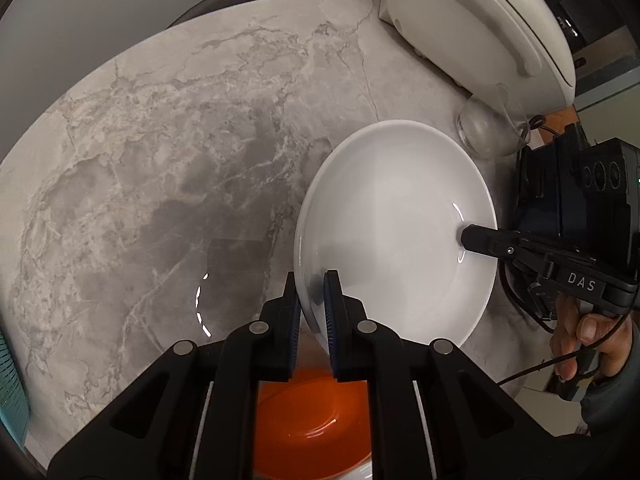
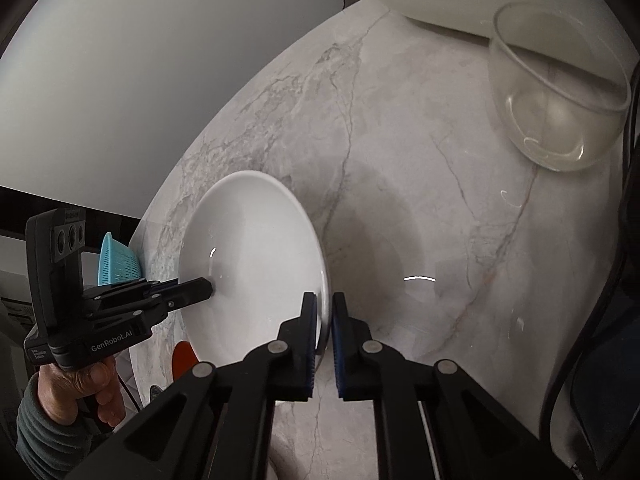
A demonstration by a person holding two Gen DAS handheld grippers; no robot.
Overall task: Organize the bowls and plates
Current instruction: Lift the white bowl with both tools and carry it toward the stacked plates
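Observation:
A white bowl (image 1: 392,224) hangs above the marble table (image 1: 160,160), held at two sides of its rim. My left gripper (image 1: 312,296) is shut on the near rim, one pad inside the bowl and one outside. My right gripper (image 1: 466,238) clamps the opposite rim. In the right wrist view the same white bowl (image 2: 252,256) is pinched at its rim by my right gripper (image 2: 324,312), and my left gripper (image 2: 206,286) bites the far rim. An orange bowl (image 1: 316,420) sits below my left gripper, on something white.
A clear glass bowl (image 2: 560,96) stands on the table (image 2: 400,160) at the back right, next to a large white appliance (image 1: 480,28). A light blue colander (image 2: 116,260) shows beyond the table's left edge. A hand (image 2: 80,392) grips the left tool.

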